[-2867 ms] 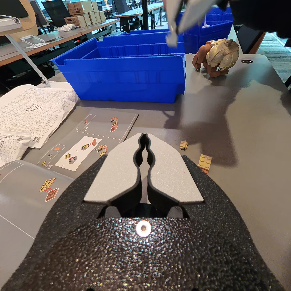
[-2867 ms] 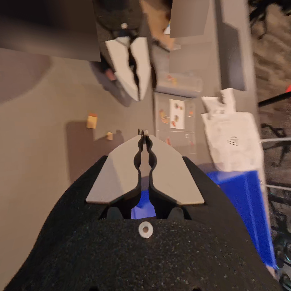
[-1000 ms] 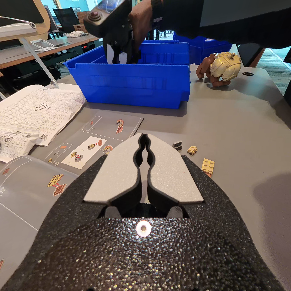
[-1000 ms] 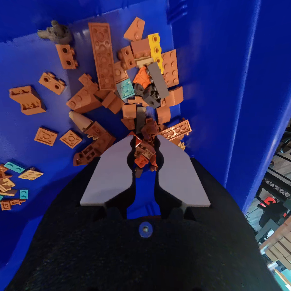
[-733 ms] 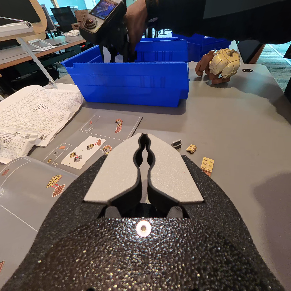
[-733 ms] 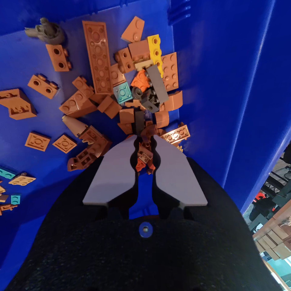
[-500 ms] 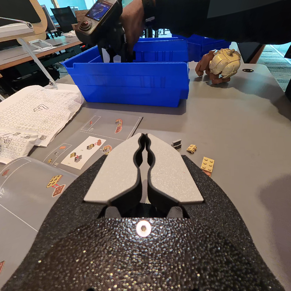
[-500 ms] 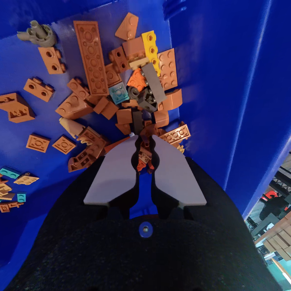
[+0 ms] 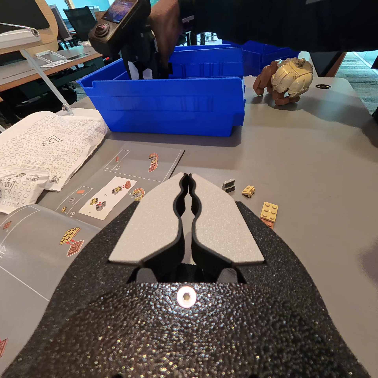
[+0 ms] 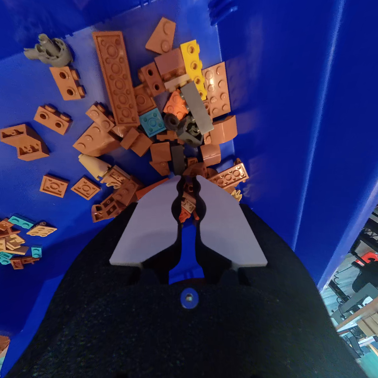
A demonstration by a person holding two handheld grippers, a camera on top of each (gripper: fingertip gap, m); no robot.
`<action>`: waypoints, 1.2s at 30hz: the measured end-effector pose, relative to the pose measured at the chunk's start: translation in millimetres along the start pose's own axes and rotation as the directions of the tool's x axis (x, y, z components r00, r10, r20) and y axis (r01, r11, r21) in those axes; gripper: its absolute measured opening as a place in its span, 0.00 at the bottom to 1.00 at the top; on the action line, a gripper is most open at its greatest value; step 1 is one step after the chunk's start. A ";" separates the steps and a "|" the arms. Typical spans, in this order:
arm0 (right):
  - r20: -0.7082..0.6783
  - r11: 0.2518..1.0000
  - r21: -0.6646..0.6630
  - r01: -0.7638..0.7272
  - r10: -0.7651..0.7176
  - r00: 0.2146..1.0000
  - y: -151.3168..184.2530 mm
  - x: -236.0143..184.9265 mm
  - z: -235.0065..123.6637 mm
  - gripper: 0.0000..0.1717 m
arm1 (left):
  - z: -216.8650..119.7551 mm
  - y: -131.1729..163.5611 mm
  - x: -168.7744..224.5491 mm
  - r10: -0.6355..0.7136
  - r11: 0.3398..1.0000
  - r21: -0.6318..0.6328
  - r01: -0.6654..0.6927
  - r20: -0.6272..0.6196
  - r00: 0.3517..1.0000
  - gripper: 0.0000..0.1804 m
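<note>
A small brown brick (image 10: 192, 171) is sitting pinched between the right gripper's (image 10: 189, 179) narrow fingers inside the blue bin (image 10: 286, 102), while the left gripper (image 9: 188, 175) is hovering shut above the bench (image 9: 296, 173).

Left gripper (image 9: 188, 176) jaws closed over grey table (image 9: 296, 163), instruction booklet (image 9: 122, 184) left, loose bricks (image 9: 248, 191) right, blue bin (image 9: 163, 106) beyond.

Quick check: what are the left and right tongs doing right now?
Left tongs: closed, nothing in them, above the table.
Right tongs: in the blue bin, nearly closed around a brown brick; grip cannot be told.
</note>
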State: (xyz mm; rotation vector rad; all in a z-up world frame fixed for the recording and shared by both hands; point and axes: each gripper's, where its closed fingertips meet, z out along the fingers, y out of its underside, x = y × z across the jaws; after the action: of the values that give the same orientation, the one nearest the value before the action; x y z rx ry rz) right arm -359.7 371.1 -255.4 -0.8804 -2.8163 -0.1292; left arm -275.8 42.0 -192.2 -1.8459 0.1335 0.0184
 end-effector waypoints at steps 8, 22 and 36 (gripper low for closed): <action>-0.056 0.998 0.048 -0.039 0.042 0.998 -0.8 1.4 -14.0 0.04 | -0.3 0.1 1.0 0.006 1.000 -0.001 -0.006 -0.001 1.000 0.00; -0.086 0.702 0.700 -0.132 0.266 0.960 -64.5 -154.2 -225.4 0.04 | 6.0 -4.1 19.0 0.047 0.999 -0.004 -0.047 -0.029 0.998 0.00; 0.087 0.601 0.742 -0.297 0.353 0.931 -133.6 -311.1 -110.7 0.04 | 14.4 0.6 32.6 0.124 0.991 -0.037 -0.125 -0.026 0.992 0.00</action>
State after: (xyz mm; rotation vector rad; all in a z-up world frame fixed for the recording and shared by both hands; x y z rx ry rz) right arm -168.5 73.4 -214.2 -1.0868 -2.2086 0.9700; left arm -242.6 52.9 -199.4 -1.8742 0.2666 0.0868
